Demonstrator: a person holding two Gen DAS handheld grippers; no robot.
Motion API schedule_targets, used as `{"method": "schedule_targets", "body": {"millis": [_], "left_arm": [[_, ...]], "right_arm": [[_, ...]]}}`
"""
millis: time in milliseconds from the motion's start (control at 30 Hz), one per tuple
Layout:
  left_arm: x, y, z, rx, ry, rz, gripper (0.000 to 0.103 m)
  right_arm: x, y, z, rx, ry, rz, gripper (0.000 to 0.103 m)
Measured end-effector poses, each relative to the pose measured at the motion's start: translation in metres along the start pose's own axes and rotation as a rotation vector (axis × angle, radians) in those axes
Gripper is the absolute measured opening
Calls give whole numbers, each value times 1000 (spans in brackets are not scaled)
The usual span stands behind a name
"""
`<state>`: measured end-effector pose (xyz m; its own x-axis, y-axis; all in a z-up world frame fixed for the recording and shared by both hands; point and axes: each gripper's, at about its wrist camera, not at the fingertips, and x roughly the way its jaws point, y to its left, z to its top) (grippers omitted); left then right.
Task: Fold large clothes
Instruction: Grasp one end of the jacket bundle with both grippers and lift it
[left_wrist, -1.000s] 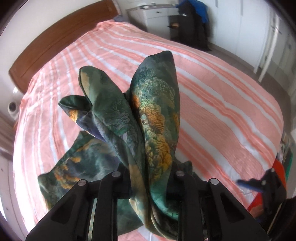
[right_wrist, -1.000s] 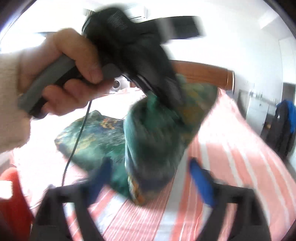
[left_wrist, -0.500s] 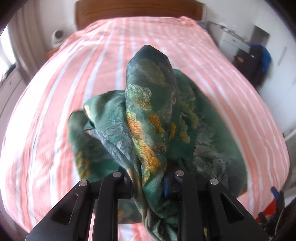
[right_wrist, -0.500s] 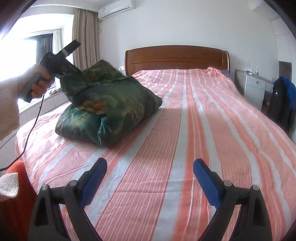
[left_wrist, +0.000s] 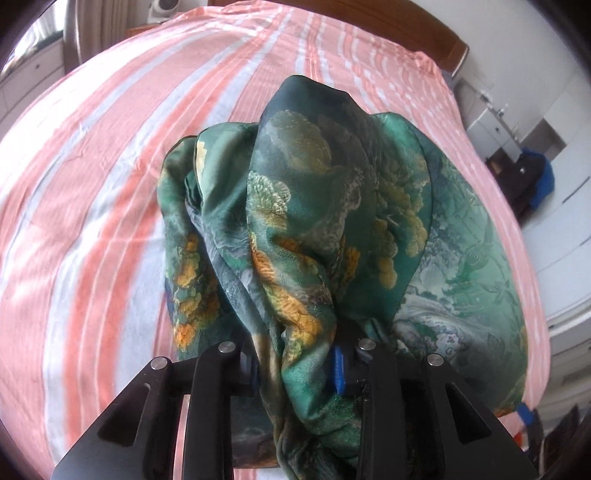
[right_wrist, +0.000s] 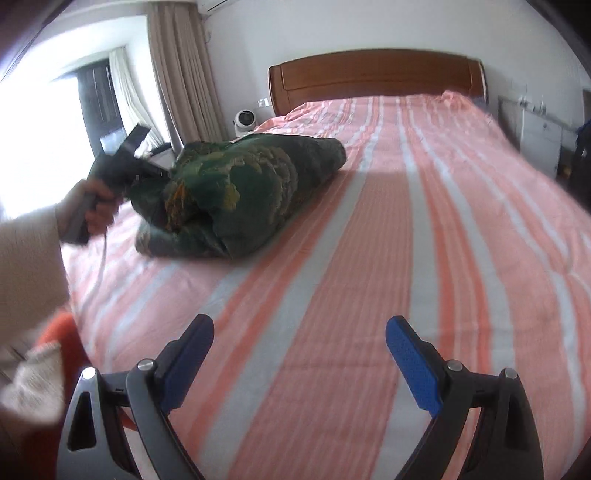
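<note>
A large green garment (left_wrist: 317, 221) with orange and yellow print lies bunched on the pink striped bed (left_wrist: 92, 192). My left gripper (left_wrist: 295, 365) is shut on a bundle of its cloth, which rises between the fingers and hides the tips. In the right wrist view the garment (right_wrist: 236, 192) is a heap at the bed's left side, with the left gripper and hand (right_wrist: 110, 184) at its near end. My right gripper (right_wrist: 299, 354) is open and empty, low over the bed's near part, well apart from the garment.
A wooden headboard (right_wrist: 376, 77) stands at the far end. A window and curtains (right_wrist: 173, 74) are on the left, with a small white fan (right_wrist: 243, 120) beside the bed. A white cabinet (right_wrist: 539, 129) and dark clothes (left_wrist: 532, 181) stand on the right.
My left gripper has lowered the garment from the air onto the bed's left side, still gripping it. My right gripper has drawn back and sits lower over the bed.
</note>
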<state>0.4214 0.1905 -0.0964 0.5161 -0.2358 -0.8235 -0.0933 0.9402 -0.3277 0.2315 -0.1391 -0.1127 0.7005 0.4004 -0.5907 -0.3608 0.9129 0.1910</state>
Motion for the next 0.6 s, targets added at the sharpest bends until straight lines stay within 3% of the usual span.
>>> {"method": "schedule_targets", "body": {"millis": [100, 167, 233, 300, 400, 433, 500, 600], "left_arm": [[2, 7, -1, -7, -10, -41, 29], [3, 12, -1, -19, -18, -70, 29], [3, 16, -1, -28, -24, -91, 29], [-2, 26, -8, -31, -32, -111, 29], [-6, 37, -18, -25, -37, -120, 29], [-4, 40, -20, -26, -39, -120, 29], [-4, 45, -26, -39, -44, -121, 29], [-2, 51, -31, -55, -52, -144, 31]], "right_arm": [[23, -15, 44, 154, 2, 88, 94], [55, -25, 83, 281, 60, 160, 94], [84, -20, 112, 326, 91, 208, 93], [120, 0, 136, 276, 129, 192, 93], [173, 48, 142, 129, 264, 156, 93], [186, 66, 140, 55, 302, 84, 98], [198, 89, 136, -57, 311, -21, 102], [201, 94, 127, -89, 290, -80, 103]]}}
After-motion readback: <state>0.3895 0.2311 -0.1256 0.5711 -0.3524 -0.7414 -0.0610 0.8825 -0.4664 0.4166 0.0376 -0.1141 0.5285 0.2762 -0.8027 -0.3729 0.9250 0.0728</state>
